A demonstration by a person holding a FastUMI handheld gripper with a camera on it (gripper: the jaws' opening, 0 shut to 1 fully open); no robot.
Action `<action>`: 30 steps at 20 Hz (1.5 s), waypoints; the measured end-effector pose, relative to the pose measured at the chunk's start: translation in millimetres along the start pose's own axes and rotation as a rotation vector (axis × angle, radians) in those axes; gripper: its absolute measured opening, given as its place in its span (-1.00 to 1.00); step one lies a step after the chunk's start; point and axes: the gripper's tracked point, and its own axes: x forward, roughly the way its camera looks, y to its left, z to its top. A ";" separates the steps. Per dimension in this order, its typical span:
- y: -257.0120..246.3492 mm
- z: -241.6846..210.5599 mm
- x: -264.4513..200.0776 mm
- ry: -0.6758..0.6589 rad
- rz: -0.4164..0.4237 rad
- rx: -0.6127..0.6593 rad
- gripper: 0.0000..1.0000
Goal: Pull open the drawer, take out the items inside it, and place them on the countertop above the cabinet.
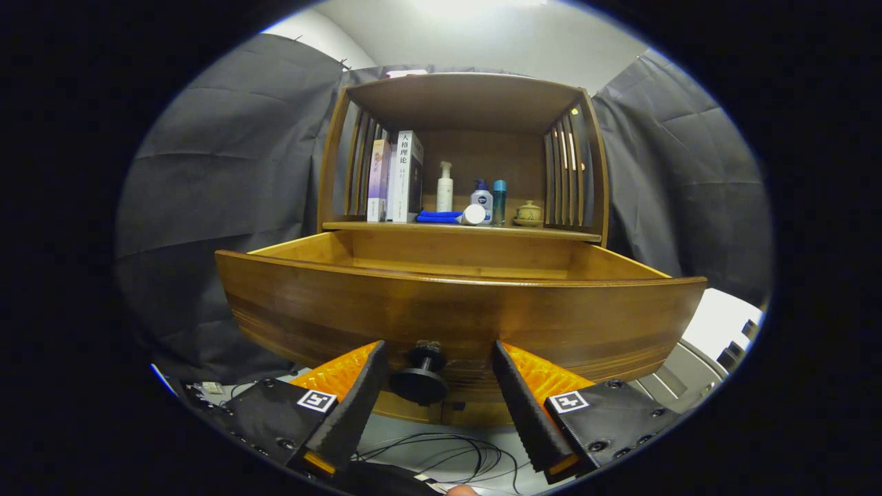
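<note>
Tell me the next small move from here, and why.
Probably back the gripper off the knob and lift it above the drawer front: the drawer is already pulled out, the fingers stand open either side of the knob, and the inside lies hidden behind the front.

Drawer [455, 310] pulled out below the tabletop [462, 230].
Knob [420, 375] sits between the spread claw [435, 379] fingers, apparently untouched; books [396, 178] stand left, bottles [475, 196] and a jar [528, 213] right.
</note>
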 end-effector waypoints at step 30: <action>-14.8 21.3 62.2 -0.023 -0.072 0.001 0.92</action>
